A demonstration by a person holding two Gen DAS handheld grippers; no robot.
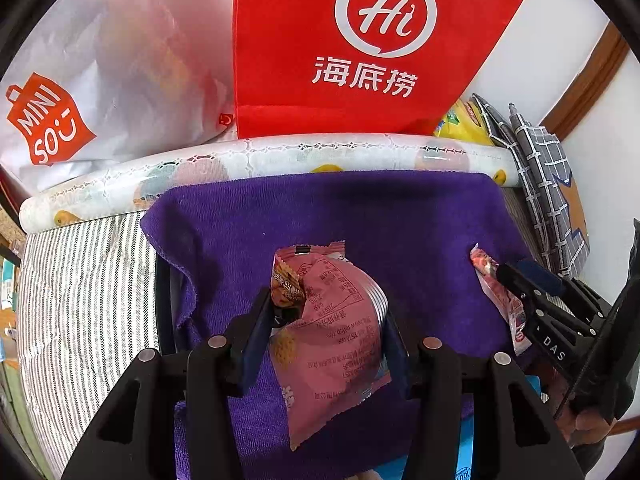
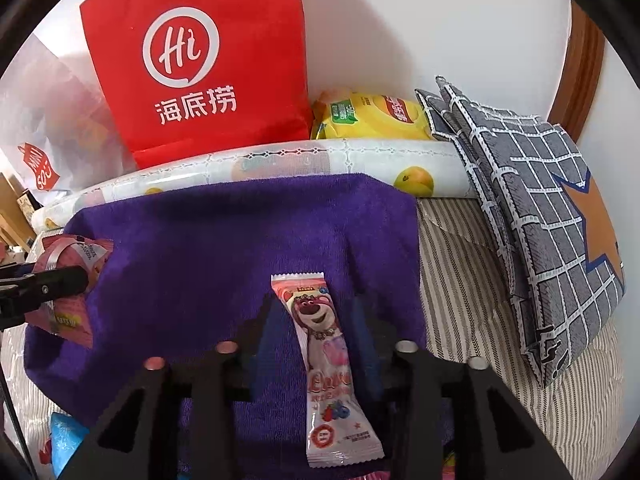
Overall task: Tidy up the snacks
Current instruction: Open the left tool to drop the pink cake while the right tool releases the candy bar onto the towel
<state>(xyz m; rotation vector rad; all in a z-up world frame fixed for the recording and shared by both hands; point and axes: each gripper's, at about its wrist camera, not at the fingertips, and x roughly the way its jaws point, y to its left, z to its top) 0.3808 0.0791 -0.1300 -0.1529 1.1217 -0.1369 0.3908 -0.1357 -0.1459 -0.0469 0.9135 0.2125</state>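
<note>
pink snack pack (image 1: 332, 320): pinched between the left gripper's (image 1: 326, 312) jaws, held over the purple towel (image 1: 360, 212); crumpled wrapper, printed back side up, a silver-rimmed round shape showing through on its right.
left jaws: pressed on both sides of the pink snack pack, gripping it.
bear snack bar (image 2: 326, 360): long pink-white wrapper with a bear face, lying lengthways between the right gripper's (image 2: 320, 320) jaws, over the purple towel; top end points away from the camera.
right jaws: spread, gap visible on both sides of the bear snack bar, pads not pressing it.
cross view: from the left wrist, the right gripper sits at the right edge with the bar at its tip; from the right wrist, the left gripper sits at the left edge with the pink pack.
purple towel: spread flat on a striped cloth (image 2: 460, 280) covering the tabletop.
rolled mat (image 1: 280, 152): white, fruit print, lying along the far edge of the towel.
red bag (image 2: 200, 64): upright behind the roll, white logo.
white bag (image 1: 100, 80): left of the red bag, orange logo.
yellow pack (image 2: 372, 118): behind the roll, right of the red bag.
grey checked cloth (image 2: 532, 208): far right, orange star, leaning at the wall.
blue wrapper (image 2: 66, 436): near left corner, partly hidden.
</note>
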